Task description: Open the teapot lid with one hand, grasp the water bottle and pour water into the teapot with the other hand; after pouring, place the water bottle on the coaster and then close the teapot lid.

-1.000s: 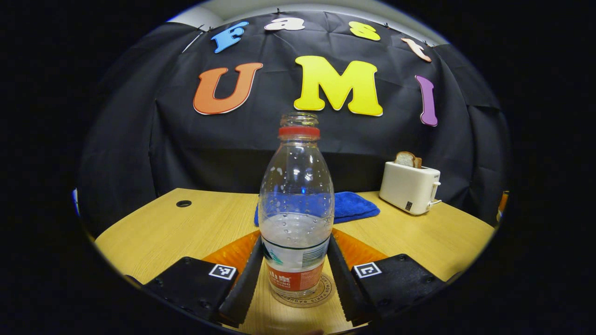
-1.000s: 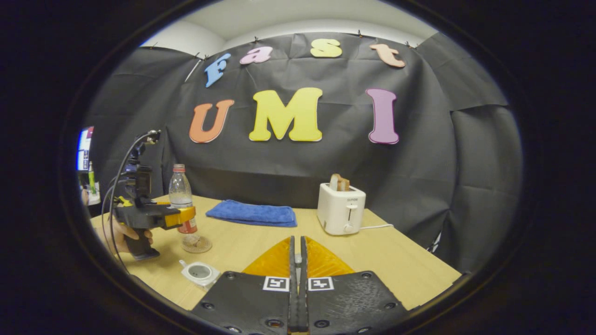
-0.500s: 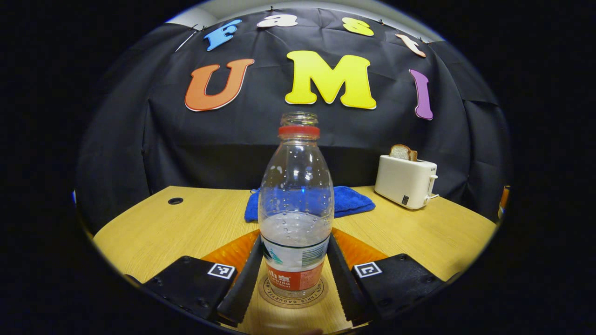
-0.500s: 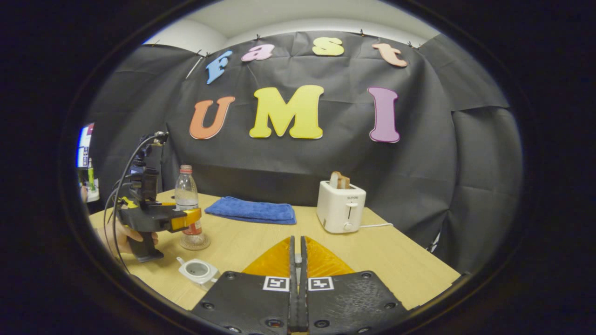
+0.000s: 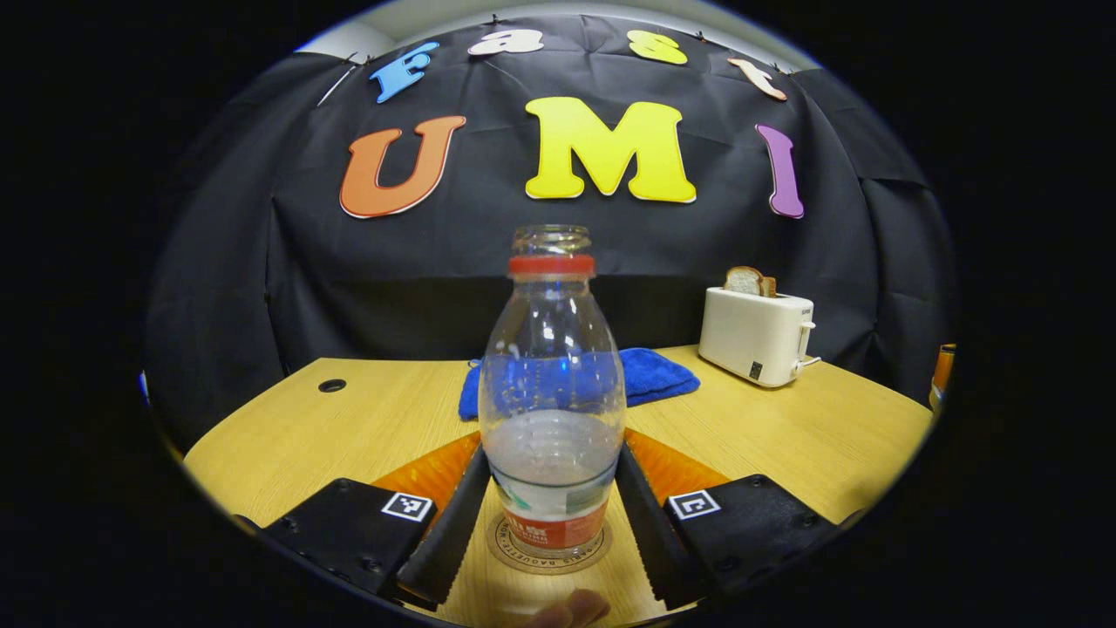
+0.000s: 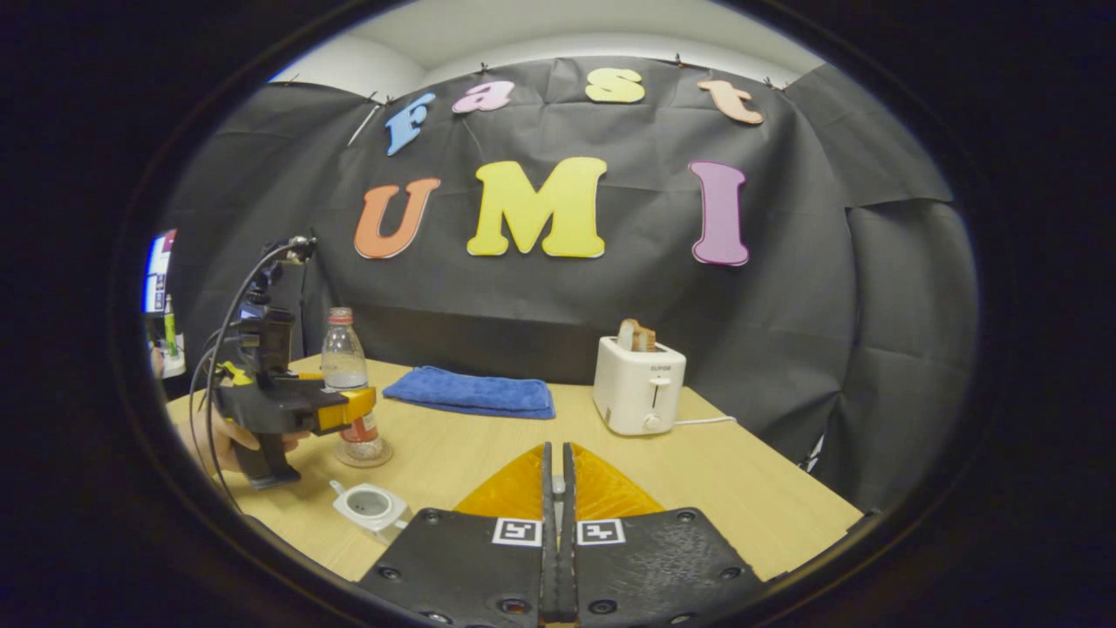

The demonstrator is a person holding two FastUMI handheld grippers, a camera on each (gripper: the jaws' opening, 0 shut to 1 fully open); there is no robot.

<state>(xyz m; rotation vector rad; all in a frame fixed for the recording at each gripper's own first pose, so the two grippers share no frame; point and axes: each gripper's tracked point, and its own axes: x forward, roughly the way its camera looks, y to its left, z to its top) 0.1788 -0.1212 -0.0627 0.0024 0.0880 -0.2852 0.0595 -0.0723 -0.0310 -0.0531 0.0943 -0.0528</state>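
clear ribbed bottle (image 5: 553,410) clamped by left gripper (image 5: 551,515) on round coaster (image 5: 547,551), right gripper (image 6: 555,523) clenched

Light wood-grain desk (image 6: 750,488), with a round cable hole (image 5: 331,385) near its far left edge. A blue cloth (image 6: 471,393), folded flat, lies toward the back of the desk, close to the black cloth wall (image 6: 872,288). A white toaster (image 6: 639,387) stands upright to the right of it, apart from the cloth, with a slice of bread (image 6: 635,336) protruding from its slot. A white cord (image 6: 708,424) runs from the toaster along the desk.
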